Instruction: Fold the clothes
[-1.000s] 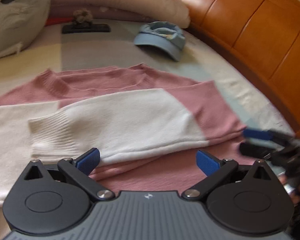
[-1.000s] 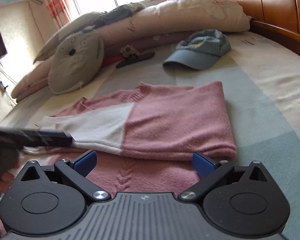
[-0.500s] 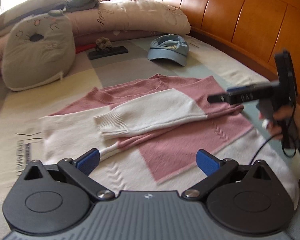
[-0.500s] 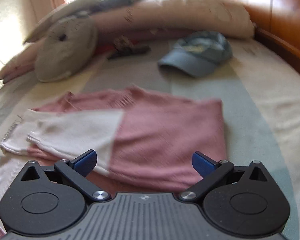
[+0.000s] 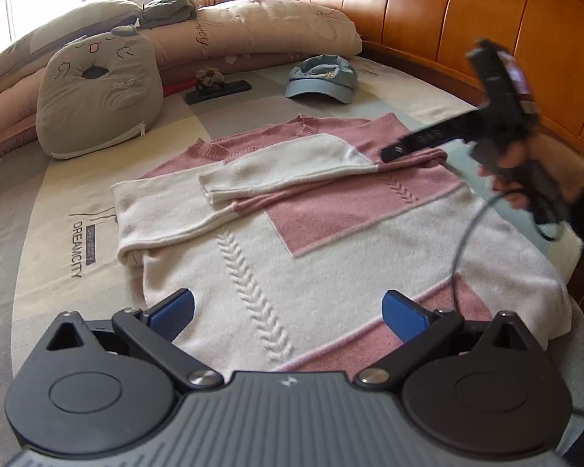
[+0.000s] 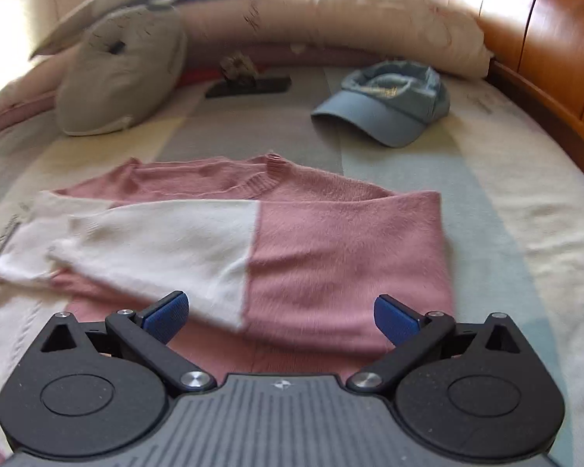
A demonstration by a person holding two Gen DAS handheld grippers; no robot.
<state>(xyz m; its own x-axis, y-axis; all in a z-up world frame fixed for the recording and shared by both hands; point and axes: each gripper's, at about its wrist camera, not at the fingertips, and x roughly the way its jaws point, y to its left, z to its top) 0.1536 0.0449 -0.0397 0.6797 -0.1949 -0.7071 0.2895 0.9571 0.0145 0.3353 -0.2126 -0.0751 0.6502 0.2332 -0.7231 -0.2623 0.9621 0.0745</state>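
Observation:
A pink and white knit sweater [image 5: 331, 241] lies flat on the bed with both sleeves folded across its chest; the upper sleeve [image 5: 284, 167] is white with a pink shoulder. My left gripper [image 5: 288, 311] is open and empty, above the sweater's hem. The right gripper [image 5: 486, 124] shows in the left wrist view, held in a hand above the sweater's right shoulder. In the right wrist view the right gripper [image 6: 278, 315] is open and empty over the folded sleeve [image 6: 167, 241] and the pink shoulder part [image 6: 346, 249].
A blue cap [image 5: 323, 79] lies beyond the collar. A grey cat cushion [image 5: 97, 93], a long pillow [image 5: 268, 31] and a black flat object [image 5: 218, 91] sit farther back. A wooden headboard [image 5: 467, 31] runs along the right. A cable [image 5: 467, 233] hangs from the right gripper.
My left gripper has pulled back and up from the sleeves toward the hem. The right gripper has lifted off the sweater and drawn back. Both stayed open.

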